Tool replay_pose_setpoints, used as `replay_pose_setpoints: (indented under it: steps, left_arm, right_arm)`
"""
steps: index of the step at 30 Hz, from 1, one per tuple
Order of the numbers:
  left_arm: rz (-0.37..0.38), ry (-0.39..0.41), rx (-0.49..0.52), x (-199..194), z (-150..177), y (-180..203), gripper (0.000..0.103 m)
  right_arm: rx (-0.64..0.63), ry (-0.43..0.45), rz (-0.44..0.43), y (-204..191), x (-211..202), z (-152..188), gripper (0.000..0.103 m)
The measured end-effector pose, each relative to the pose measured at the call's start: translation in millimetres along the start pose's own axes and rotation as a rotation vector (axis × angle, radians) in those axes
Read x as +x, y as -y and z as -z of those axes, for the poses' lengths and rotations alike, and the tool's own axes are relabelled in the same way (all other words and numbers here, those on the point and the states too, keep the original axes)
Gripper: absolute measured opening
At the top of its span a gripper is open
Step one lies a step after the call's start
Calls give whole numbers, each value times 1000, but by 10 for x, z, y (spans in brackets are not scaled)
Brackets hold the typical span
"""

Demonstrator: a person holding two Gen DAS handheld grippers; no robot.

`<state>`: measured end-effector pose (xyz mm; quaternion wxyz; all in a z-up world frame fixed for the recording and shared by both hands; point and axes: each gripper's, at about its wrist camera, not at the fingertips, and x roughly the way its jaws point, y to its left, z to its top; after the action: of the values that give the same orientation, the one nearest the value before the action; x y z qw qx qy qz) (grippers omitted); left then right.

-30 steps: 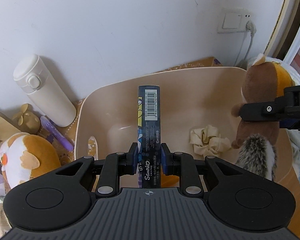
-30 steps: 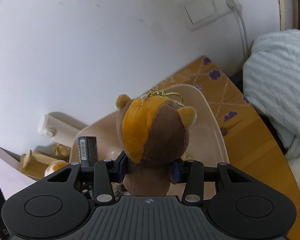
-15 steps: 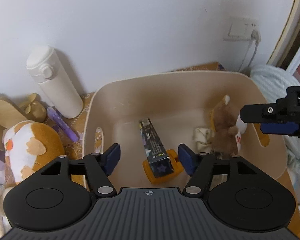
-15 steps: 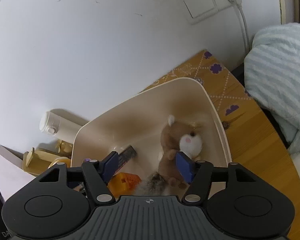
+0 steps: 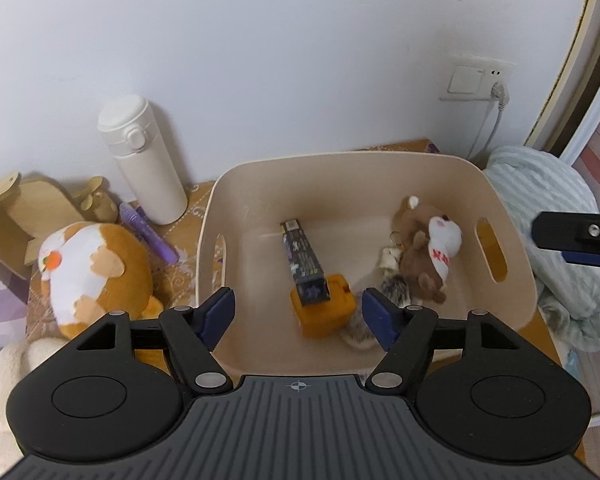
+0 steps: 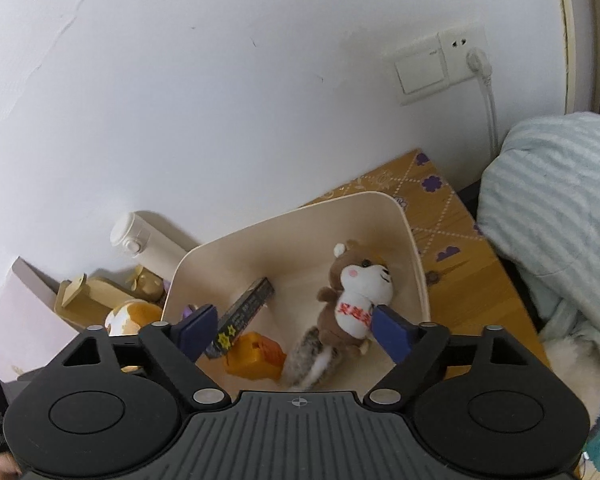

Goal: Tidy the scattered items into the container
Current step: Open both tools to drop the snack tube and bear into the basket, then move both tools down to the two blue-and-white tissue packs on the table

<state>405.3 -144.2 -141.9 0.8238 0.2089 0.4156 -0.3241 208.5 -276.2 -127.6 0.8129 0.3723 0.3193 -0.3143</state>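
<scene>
we hold the left gripper and right gripper empty, jaws just opening wide, above the beige bin holding the squirrel plush and dark box.

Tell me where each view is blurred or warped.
Left wrist: orange block and furry tail smeared by motion, door frame bowed by the fisheye. Right wrist: tail and block soft; squirrel plush sharp; the wall's edge curves.

Squirrel plush inside beige bin
</scene>
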Motion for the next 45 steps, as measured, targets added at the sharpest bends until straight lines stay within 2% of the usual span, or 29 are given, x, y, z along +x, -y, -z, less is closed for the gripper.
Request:
replay_pose_setpoints:
  steps: [5, 9, 20, 30, 34, 38, 45]
  left_arm:
    - [5, -8, -7, -175, 217, -40, 72]
    - [20, -43, 11, -236, 433, -29, 72]
    - [54, -154, 24, -139, 972, 47, 72]
    - [81, -215, 35, 206, 1039, 150, 72]
    - [97, -234, 3, 347, 1022, 164, 72]
    - [115, -255, -31, 504, 970, 195, 75]
    - [130, -260, 0, 742, 868, 371, 76]
  right_arm:
    - [-1, 12, 50, 93, -206, 166, 95]
    - [25, 19, 88, 229, -332, 323, 97]
    - [75, -34, 187, 566, -438, 748, 100]
    - [64, -86, 290, 547, -180, 944, 100]
    - [52, -113, 322, 557, -24, 975, 101]
    - [81, -139, 352, 630, 156, 1001, 101]
    - [135, -166, 400, 736, 430, 999, 101]
